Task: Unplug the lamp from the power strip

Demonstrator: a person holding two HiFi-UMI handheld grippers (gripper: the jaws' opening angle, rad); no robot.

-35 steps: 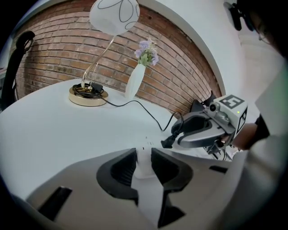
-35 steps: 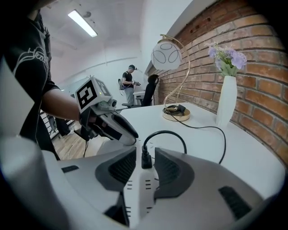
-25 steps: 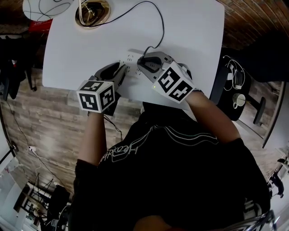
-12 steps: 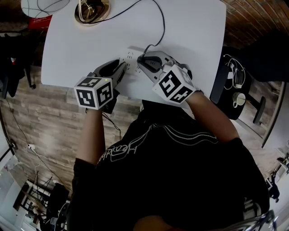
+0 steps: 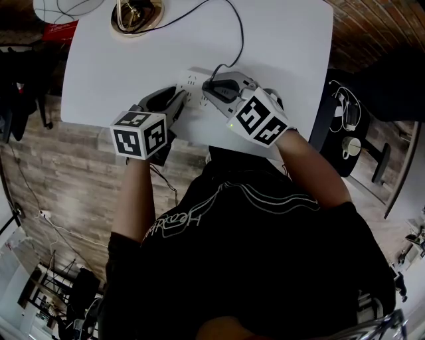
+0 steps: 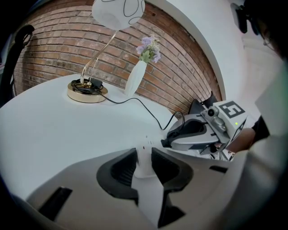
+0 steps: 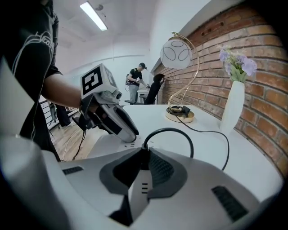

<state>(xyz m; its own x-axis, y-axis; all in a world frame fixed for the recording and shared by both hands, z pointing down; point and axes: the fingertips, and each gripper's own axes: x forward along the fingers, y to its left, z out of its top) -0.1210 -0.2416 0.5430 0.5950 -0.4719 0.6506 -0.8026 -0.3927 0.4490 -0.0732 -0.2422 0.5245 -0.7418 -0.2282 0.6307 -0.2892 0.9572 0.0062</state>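
Gripping done, pull pending | left gripper [image 5: 179, 99] jaws narrow, clamped on power strip [image 5: 191, 80] end | right gripper [image 5: 209, 89] jaws pinched on black plug [image 7: 144, 156] atop strip | plug looks still seated | cord [image 7: 191, 137] runs to lamp [image 5: 136, 16] beyond strip

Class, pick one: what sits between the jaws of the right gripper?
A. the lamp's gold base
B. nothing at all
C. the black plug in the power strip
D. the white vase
C: the right gripper view shows the right gripper with its pads closed on the black plug, which stands in the white power strip.
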